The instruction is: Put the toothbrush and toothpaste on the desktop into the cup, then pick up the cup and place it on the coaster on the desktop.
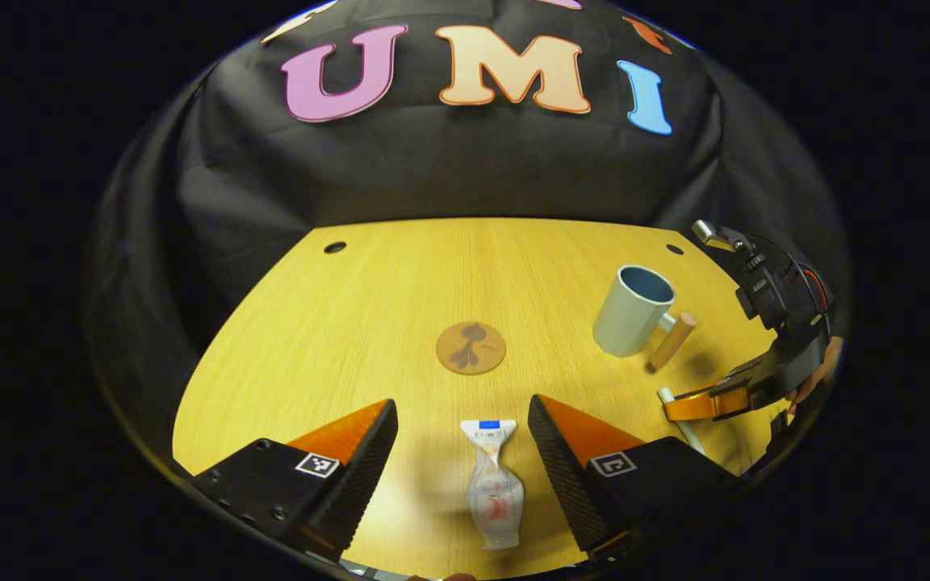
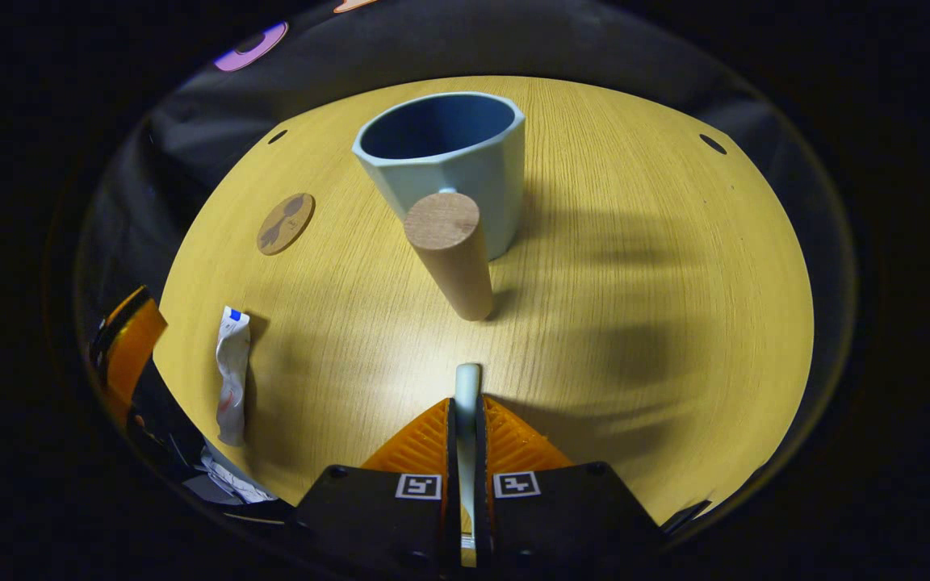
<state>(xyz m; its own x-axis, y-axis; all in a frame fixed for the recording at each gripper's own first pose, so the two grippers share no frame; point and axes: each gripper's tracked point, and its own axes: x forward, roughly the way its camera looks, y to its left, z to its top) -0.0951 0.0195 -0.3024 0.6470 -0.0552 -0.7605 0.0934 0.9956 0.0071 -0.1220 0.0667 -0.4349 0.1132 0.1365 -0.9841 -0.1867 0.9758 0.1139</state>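
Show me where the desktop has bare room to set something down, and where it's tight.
Bare desktop runs left of the coaster to the far edge, and right of the cup in the right gripper view. It's crowded near the cup's wooden handle, where the right gripper grips the toothbrush, and around the toothpaste between the left gripper's open fingers.

My left gripper [image 1: 462, 440] hangs low over the desk with its jaws spread wide, nothing between them touched. My right gripper [image 2: 466, 420] has its fingers pressed together on the toothbrush [image 2: 467, 420], held level and pointing forward.
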